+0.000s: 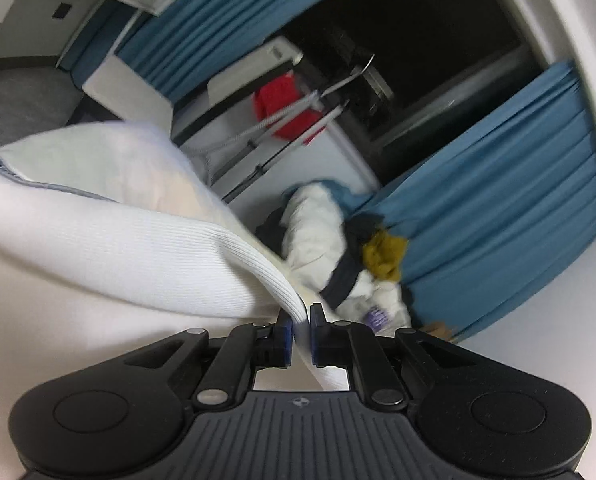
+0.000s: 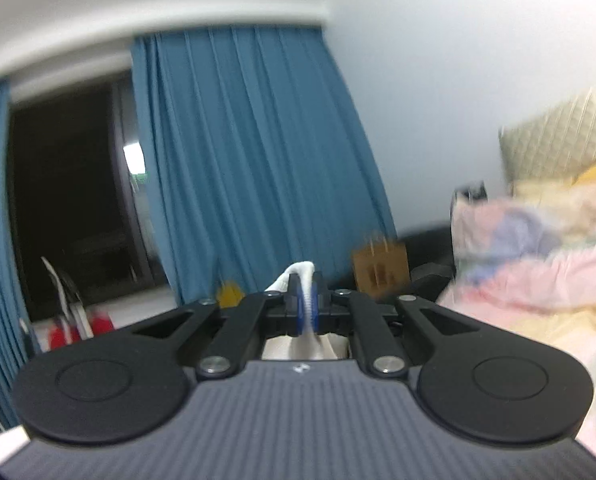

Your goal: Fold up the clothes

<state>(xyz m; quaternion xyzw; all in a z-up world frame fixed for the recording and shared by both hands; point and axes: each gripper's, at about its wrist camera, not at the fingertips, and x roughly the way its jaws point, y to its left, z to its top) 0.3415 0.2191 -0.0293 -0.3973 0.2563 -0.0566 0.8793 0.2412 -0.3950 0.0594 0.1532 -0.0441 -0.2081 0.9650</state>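
- Our left gripper (image 1: 301, 322) is closed on the ribbed hem of the white garment (image 1: 129, 248).
- Our right gripper (image 2: 306, 300) pinches a white edge too, raised toward the blue curtain (image 2: 249, 152).
- The garment hangs between them; it looks soft, light and limp, so hems are the best holds.

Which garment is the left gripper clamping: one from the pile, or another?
The white ribbed garment, pinched in the left gripper. The pile of clothes lies apart by the curtain.
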